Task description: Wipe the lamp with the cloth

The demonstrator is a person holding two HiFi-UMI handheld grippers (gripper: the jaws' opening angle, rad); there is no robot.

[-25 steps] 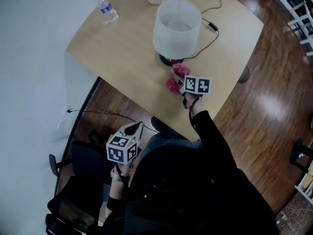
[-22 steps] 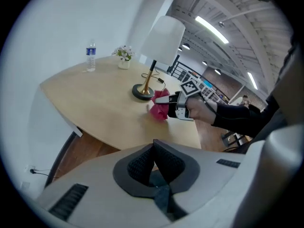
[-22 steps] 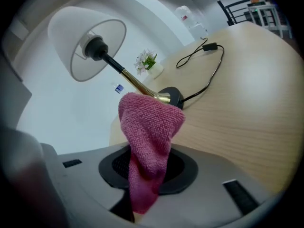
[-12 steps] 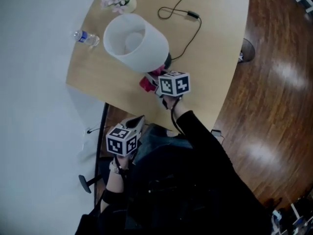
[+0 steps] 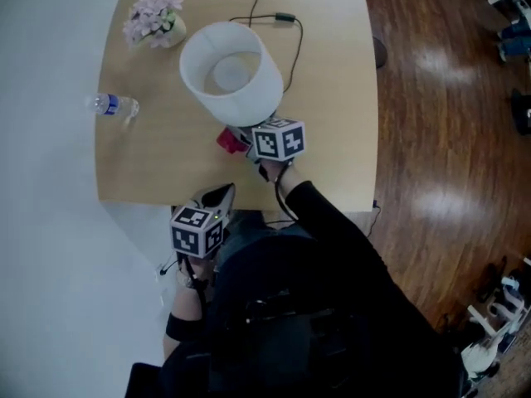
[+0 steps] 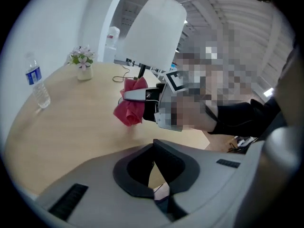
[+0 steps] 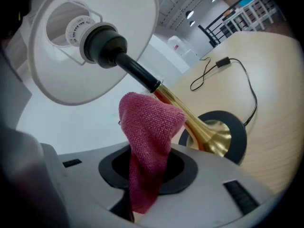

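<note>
The lamp (image 5: 232, 69) stands on the wooden table (image 5: 332, 123) with a white shade, a brass stem (image 7: 190, 115) and a dark round base (image 7: 230, 139). My right gripper (image 5: 243, 139) is shut on the red cloth (image 5: 228, 140), which it holds just under the shade's near rim. In the right gripper view the cloth (image 7: 147, 127) stands up from the jaws, right beside the stem. My left gripper (image 5: 221, 194) hovers at the table's near edge, shut and empty. The left gripper view shows the lamp (image 6: 154, 32), the cloth (image 6: 129, 109) and the right gripper (image 6: 142, 95) ahead.
A water bottle (image 5: 112, 104) lies at the table's left and a small pot of pink flowers (image 5: 155, 21) sits at the far left. The lamp's black cord with a switch (image 5: 284, 16) runs across the far side. Wooden floor (image 5: 448, 139) lies to the right.
The right gripper has lifted the cloth from the table in front of the lamp's base to just under the shade. The left gripper has come up to the table's near edge.
</note>
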